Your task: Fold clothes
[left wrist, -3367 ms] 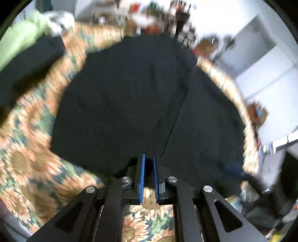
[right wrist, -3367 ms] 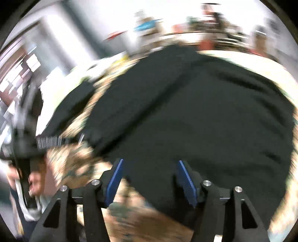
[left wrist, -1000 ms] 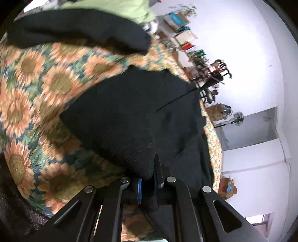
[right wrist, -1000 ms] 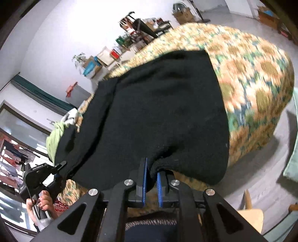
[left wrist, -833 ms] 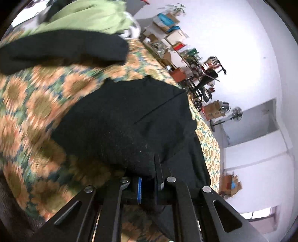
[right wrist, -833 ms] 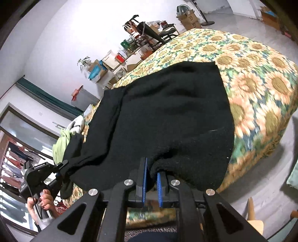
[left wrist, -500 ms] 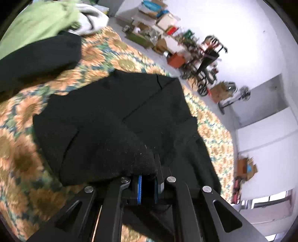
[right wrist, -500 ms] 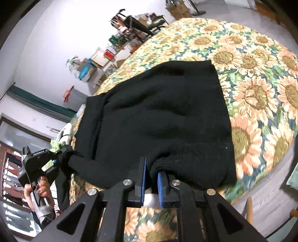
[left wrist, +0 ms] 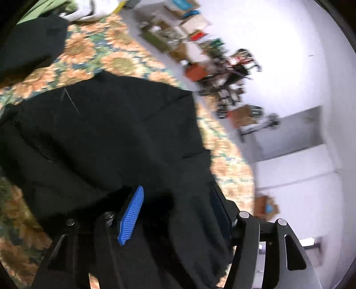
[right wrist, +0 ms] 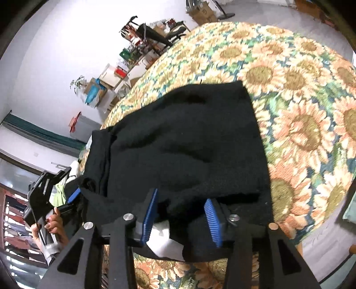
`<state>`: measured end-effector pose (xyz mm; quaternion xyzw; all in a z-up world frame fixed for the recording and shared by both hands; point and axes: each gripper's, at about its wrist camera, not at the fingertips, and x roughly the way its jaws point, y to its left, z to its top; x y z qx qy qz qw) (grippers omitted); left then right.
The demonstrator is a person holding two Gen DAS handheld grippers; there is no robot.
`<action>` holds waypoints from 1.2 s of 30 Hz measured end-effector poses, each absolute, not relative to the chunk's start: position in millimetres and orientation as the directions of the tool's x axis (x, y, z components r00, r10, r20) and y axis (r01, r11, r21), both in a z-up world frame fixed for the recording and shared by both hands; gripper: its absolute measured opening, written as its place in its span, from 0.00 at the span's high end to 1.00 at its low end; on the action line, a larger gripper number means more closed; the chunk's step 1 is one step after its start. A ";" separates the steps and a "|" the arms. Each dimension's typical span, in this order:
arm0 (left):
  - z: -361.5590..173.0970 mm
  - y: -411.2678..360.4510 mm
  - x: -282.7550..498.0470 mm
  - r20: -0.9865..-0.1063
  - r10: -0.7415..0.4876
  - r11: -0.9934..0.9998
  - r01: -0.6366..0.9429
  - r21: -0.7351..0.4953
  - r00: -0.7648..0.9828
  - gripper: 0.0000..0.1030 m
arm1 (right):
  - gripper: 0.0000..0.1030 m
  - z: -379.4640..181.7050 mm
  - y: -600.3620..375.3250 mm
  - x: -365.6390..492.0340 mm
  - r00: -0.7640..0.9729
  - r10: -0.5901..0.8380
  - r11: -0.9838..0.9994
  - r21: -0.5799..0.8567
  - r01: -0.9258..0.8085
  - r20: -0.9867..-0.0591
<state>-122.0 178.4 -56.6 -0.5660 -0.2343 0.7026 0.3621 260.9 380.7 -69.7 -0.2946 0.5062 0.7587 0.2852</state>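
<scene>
Underneath everything lies a sunflower-print cover [right wrist: 296, 124], orange and green. On it the black garment [right wrist: 182, 142] lies folded toward the near edge, with another dark garment [left wrist: 29, 44] and a green cloth [left wrist: 37, 9] at the far left. The left gripper [left wrist: 175, 211] and the right gripper [right wrist: 180, 220] have both just been opening; their blue pads now stand apart, fabric loose between them, unpinched. Beyond the cover, a white wall [left wrist: 289, 33] backs cluttered boxes [right wrist: 106, 82] and a black chair [right wrist: 155, 33].

Bright even room light, fisheye-bent edges, dark corners, slight motion blur
</scene>
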 end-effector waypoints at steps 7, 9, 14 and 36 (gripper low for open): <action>-49.9 150.0 -106.8 -0.496 0.861 -0.505 -0.297 -0.811 -0.112 0.38 | 0.45 -54.6 376.2 281.0 -0.687 0.205 -0.335 0.610 -0.718 -0.697; -51.3 141.5 -102.2 -0.491 0.863 -0.501 -0.305 -0.810 -0.116 0.38 | 0.45 -47.9 373.1 288.4 -0.693 0.234 -0.341 0.610 -0.716 -0.682; -65.3 123.7 -94.6 -0.537 0.827 -0.562 -0.297 -0.772 -0.168 0.51 | 0.72 -35.1 359.0 291.8 -0.651 0.304 -0.421 0.515 -0.746 -0.695; -101.3 205.9 -100.9 -0.743 0.654 -0.724 -0.404 -0.559 -0.143 0.75 | 0.59 -35.3 395.6 326.3 -0.465 0.436 -0.314 0.354 -0.881 -0.770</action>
